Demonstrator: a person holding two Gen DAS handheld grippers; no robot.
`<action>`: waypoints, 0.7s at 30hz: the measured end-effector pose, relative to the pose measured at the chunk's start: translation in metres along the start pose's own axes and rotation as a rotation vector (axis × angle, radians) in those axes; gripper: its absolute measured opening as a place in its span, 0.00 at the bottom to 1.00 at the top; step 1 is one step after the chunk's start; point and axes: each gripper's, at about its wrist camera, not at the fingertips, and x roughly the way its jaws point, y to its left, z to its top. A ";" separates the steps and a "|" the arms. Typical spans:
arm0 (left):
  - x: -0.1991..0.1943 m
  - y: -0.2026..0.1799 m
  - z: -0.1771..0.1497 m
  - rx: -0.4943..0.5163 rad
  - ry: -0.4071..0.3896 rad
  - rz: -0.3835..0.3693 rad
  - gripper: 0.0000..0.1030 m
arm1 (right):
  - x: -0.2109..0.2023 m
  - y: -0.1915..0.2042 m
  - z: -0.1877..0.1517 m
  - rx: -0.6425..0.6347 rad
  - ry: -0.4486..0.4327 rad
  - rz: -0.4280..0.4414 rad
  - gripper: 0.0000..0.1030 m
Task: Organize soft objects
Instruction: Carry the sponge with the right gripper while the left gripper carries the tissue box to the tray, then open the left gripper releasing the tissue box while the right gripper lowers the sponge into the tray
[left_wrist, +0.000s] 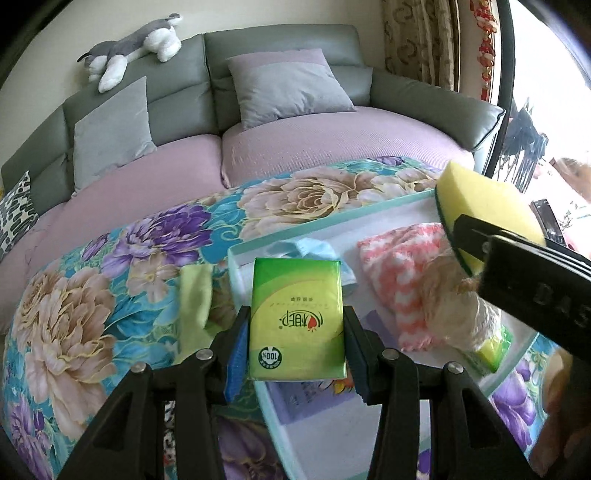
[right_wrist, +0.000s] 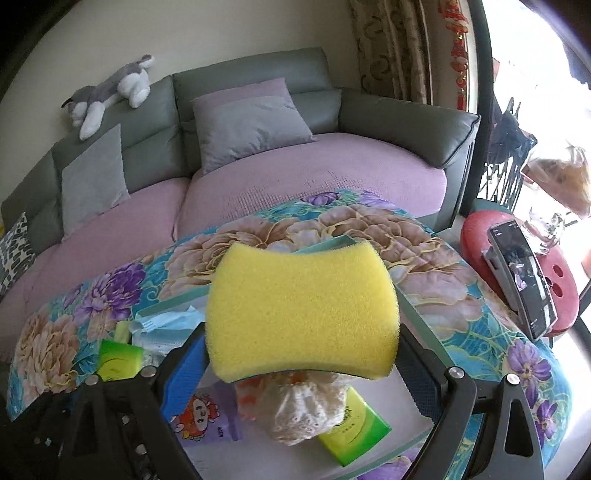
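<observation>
While both loads hang over the tray (left_wrist: 255, 244) for sorting, left fingers (left_wrist: 295, 334) clamp the tissue pack (left_wrist: 295, 317); right fingers (right_wrist: 301, 354) clamp the sponge (right_wrist: 301, 314) above the cloths (left_wrist: 402, 273).

A: Where does the left wrist view sit?

B: Just behind its own jaws, tilted down over the bench under the flowered turquoise cloth (left_wrist: 92, 295), facing the grey sofa with lilac seat covers (left_wrist: 295, 122). The green rectangular tissue packet (left_wrist: 297, 319) fills its lower middle, very close.

A: And the right wrist view?

B: Same downward tilt, same facing, set further right: the yellow foam sponge (right_wrist: 301, 314) crowds its centre (almost against the lens).

A: What do they share?

B: The sofa, the grey-and-white plush dog (right_wrist: 110, 92) on its backrest, the cloth, and the shallow white tray with a pale green rim (left_wrist: 332, 214). The left view also catches the sponge at its right edge.
</observation>
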 end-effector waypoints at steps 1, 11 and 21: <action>0.003 -0.002 0.002 0.000 0.001 -0.003 0.47 | -0.001 -0.001 0.000 0.004 -0.001 0.001 0.93; 0.019 -0.004 -0.005 -0.004 0.031 -0.003 0.47 | 0.005 -0.001 -0.003 0.002 0.023 0.025 0.93; 0.012 0.005 -0.006 -0.031 0.030 -0.011 0.58 | 0.011 0.010 -0.007 -0.046 0.052 0.013 0.94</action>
